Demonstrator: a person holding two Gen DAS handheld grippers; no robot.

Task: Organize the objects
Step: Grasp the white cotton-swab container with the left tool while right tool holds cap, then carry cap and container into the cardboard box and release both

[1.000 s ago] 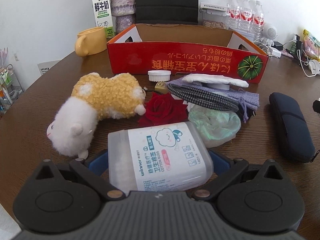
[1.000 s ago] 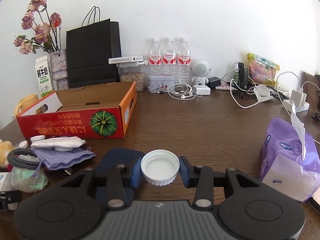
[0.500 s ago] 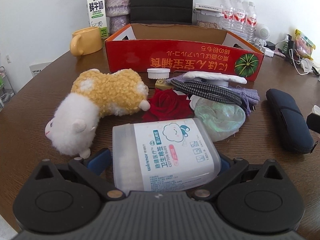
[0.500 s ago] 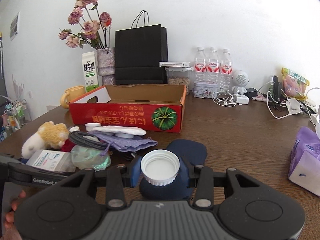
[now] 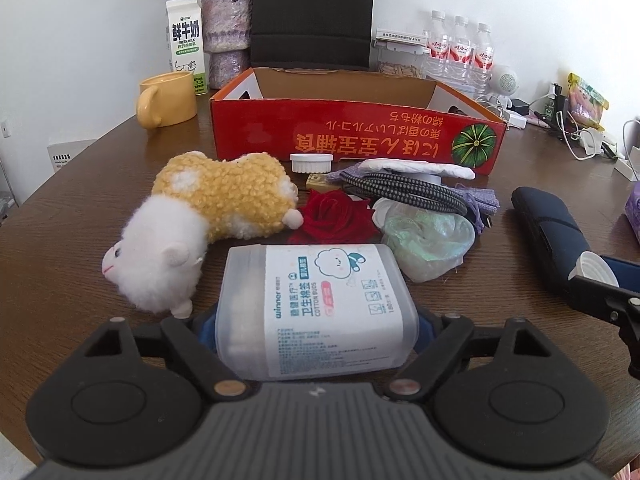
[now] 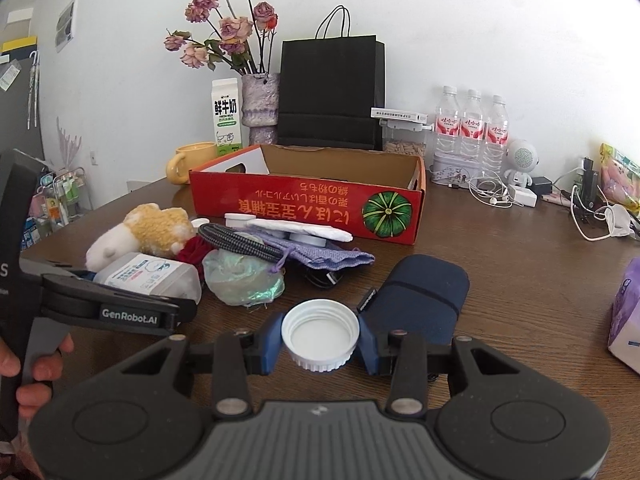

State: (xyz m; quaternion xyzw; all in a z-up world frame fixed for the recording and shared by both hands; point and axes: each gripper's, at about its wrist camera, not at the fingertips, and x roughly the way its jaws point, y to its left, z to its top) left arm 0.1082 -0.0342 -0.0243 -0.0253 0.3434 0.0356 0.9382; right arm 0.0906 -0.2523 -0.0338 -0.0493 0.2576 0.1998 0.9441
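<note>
Fingers of the left gripper [image 5: 316, 322] are clamped on either flank of a cotton bud box [image 5: 316, 304], holding it lying flat with its label up, while the right gripper [image 6: 320, 338] pinches a white bottle cap [image 6: 320, 334] by its ribbed rim, open side facing up. Both seem to be carried clear of the worktop [image 6: 520, 280], presumably for dropping into the box ahead. Just past the left fingers lie a plush toy [image 5: 208, 216], a red rose [image 5: 336, 212] and a crumpled greenish bag [image 5: 428, 240]; just beyond the right fingers sits a dark blue pouch [image 6: 424, 292]. Farther on, a striped cord [image 5: 412, 192] rests across a purple cloth [image 6: 320, 254], with another small white cap [image 5: 311, 162] behind. Farthest stands the red cardboard box [image 5: 360, 140], open-topped, its floor hidden by the near wall. What lies under the cloth is hard to make out.
</note>
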